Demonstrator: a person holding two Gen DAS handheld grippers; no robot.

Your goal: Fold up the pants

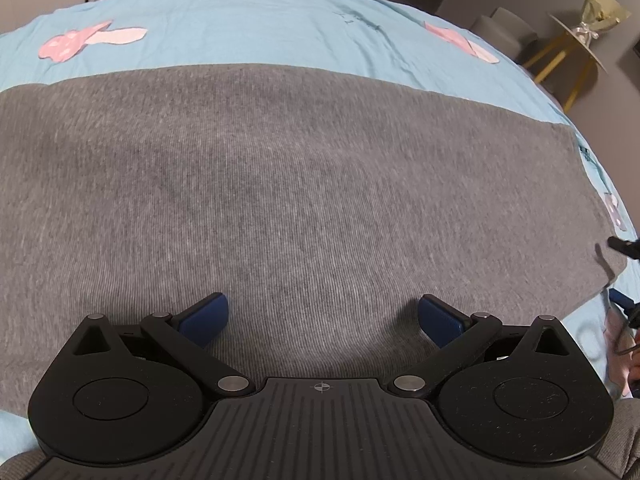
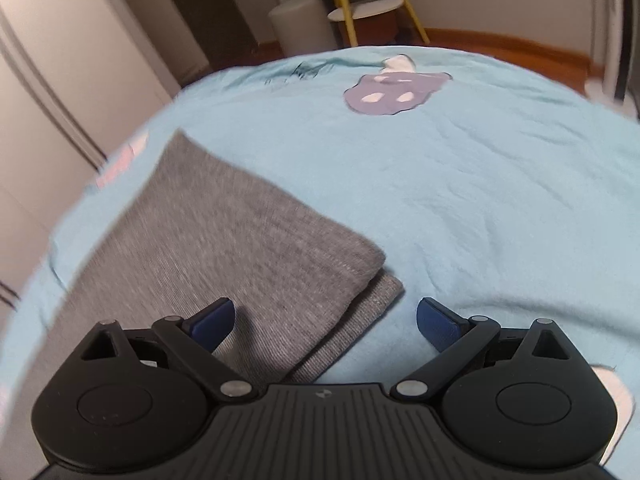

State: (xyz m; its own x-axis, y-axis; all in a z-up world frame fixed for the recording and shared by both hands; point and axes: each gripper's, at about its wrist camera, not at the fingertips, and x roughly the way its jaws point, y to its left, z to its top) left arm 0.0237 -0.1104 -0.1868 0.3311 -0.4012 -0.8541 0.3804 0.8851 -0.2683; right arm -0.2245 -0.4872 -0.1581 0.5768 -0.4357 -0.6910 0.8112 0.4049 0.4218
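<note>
The gray pants [image 1: 280,184] lie flat and folded on the blue bed sheet [image 1: 240,20]. The left gripper [image 1: 323,318] and right gripper [image 2: 325,320] hang above them, fingers spread wide, holding nothing.

Grey pants [image 1: 280,184]: fine-ribbed matt knit. Bedsheet [image 2: 480,184], upper right: soft, wrinkled light-blue cloth. Gripper pads [image 1: 204,316]: matt blue.

A home bedroom is showing here: a bed [image 2: 480,184] wearing a light-blue mushroom-print sheet, wardrobe doors [image 2: 60,92] standing alongside, a yellow-legged side table [image 2: 366,10] sitting beyond.
</note>
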